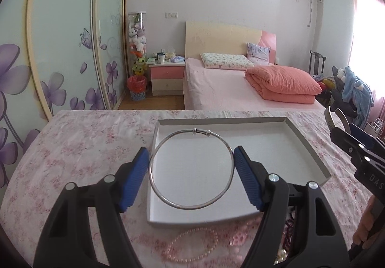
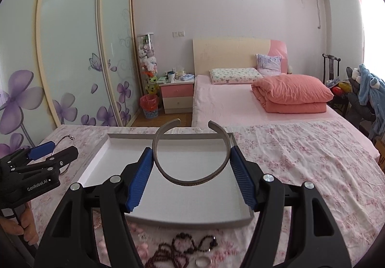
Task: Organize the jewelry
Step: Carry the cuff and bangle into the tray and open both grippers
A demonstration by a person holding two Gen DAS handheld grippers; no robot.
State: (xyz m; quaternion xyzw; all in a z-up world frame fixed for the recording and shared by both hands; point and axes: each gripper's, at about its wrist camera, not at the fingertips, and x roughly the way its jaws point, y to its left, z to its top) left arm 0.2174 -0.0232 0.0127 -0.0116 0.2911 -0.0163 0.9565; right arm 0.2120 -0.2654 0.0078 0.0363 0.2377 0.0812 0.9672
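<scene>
My left gripper (image 1: 190,150) is shut on a thin silver bangle (image 1: 201,132), its blue pads pressing the ring's two sides. It holds the ring above the white tray (image 1: 264,147). My right gripper (image 2: 191,149) is shut on a grey open cuff bangle (image 2: 192,182), held over the same tray (image 2: 192,207), whose floor is bare. The right wrist view shows the left gripper (image 2: 54,152) with the silver bangle (image 2: 69,138) at the tray's left side. On the cloth in front of the tray lie a pink bead strand (image 1: 207,253) and a dark bead strand (image 2: 182,244).
The tray sits on a table under a pink floral cloth (image 2: 300,159). Beyond the table's far edge are a bed (image 1: 228,90) and a nightstand (image 1: 167,75). A sliding wardrobe (image 1: 60,51) is at the left, and a chair with clothes (image 2: 368,90) at the right.
</scene>
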